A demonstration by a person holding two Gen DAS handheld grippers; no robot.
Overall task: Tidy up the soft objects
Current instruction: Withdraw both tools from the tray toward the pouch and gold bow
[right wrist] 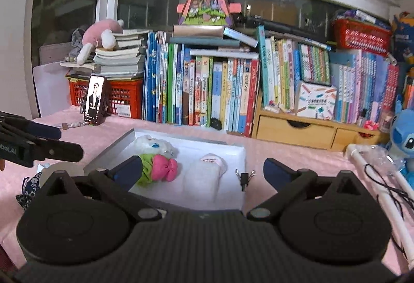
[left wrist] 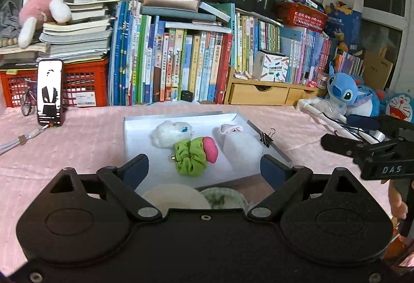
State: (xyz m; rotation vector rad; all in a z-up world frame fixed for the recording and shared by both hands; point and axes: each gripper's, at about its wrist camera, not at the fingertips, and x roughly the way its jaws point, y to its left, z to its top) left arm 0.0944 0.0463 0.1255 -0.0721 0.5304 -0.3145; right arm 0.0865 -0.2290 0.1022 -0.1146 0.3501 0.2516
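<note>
Both the left gripper (left wrist: 204, 166) and right gripper (right wrist: 203, 171) hang wide open, holding nothing, just short of the white tray (left wrist: 134, 127). 3 soft items already lie inside: white plush (left wrist: 170, 134), green scrunchie (left wrist: 190, 154), rolled white cloth (left wrist: 239, 145). More soft pieces (left wrist: 176, 196) sit on the pink cloth just before the tray; the next grab likely goes best low and centred on 1 piece.

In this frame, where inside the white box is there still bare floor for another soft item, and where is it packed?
Inside the white box, bare floor runs along the left wall, beside the white plush and green scrunchie, plus a strip along the near edge. The centre and right are crowded: scrunchie, pink bow and white sock roll sit bunched together.
</note>
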